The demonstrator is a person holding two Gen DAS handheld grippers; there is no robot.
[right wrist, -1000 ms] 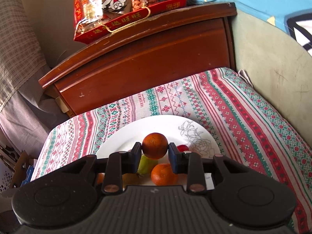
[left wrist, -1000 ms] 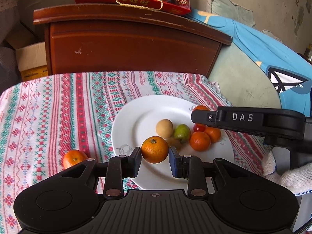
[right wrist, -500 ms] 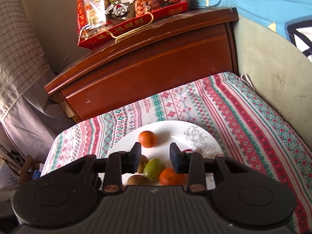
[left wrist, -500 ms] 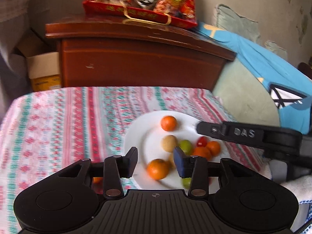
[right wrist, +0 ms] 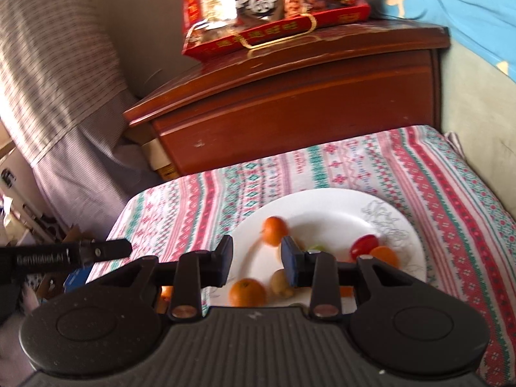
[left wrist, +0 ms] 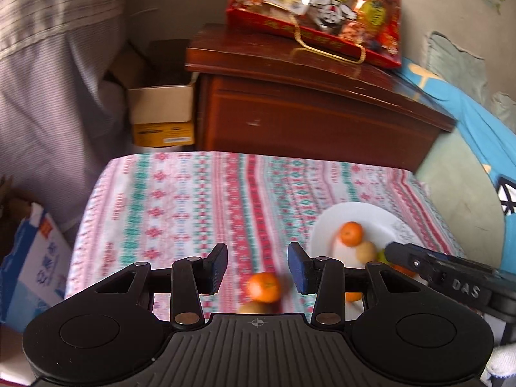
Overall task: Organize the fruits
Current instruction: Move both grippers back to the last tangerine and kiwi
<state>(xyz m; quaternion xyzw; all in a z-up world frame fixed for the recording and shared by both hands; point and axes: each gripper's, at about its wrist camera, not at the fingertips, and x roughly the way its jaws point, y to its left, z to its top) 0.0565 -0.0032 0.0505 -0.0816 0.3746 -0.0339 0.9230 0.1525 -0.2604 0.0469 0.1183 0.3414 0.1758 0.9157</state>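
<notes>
Both tools empty, jaws part-open: left tool (left wrist: 257,266) aimed at stray orange (left wrist: 263,286) just ahead; next, closing on it for plate (left wrist: 383,217); right tool (right wrist: 257,259) idle.

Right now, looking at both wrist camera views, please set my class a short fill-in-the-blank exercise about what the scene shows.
1. The round white plate rests on a striped, patterned ____.
2. The red snack gift box lies on top of a brown ____ cabinet.
3. Neither the left gripper nor the right gripper holds anything; the jaws of both are ____.
4. The small shiny tomato on the plate is ____ in colour.

Missing words: tablecloth; wooden; open; red
</notes>
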